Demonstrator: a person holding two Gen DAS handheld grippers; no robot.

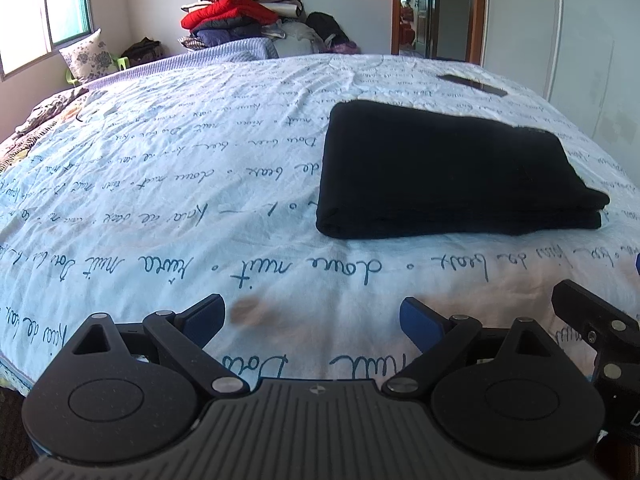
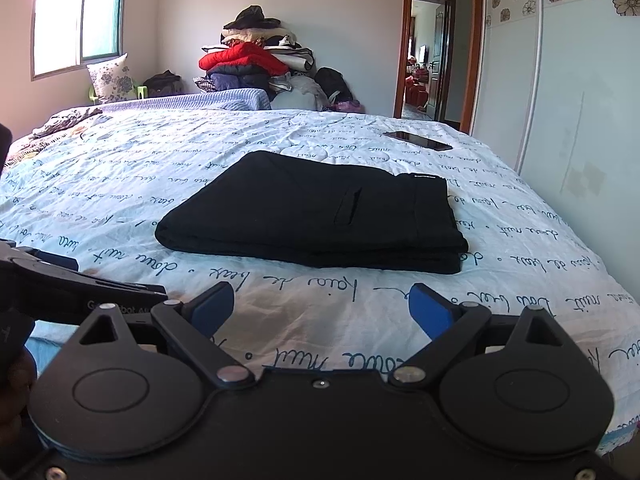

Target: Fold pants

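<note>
Folded black fabric pants (image 2: 316,212) lie mid-bed on the script-printed white bedsheet (image 2: 520,264). Our left gripper (image 1: 314,322) and right gripper (image 2: 322,308) hang short of them, wide open, empty. Soft, limp, light, we judge; pinch the stacked near edge.

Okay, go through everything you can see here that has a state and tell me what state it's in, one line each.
Black pants: folded into a flat stack, lying on the bed, held by nothing.
Left tool: open, empty, short of the pants.
Right tool: open, empty, short of the pants.
Phone: lying flat, screen dark.
Door: open.
Clothes pile: heaped, unfolded.
</note>
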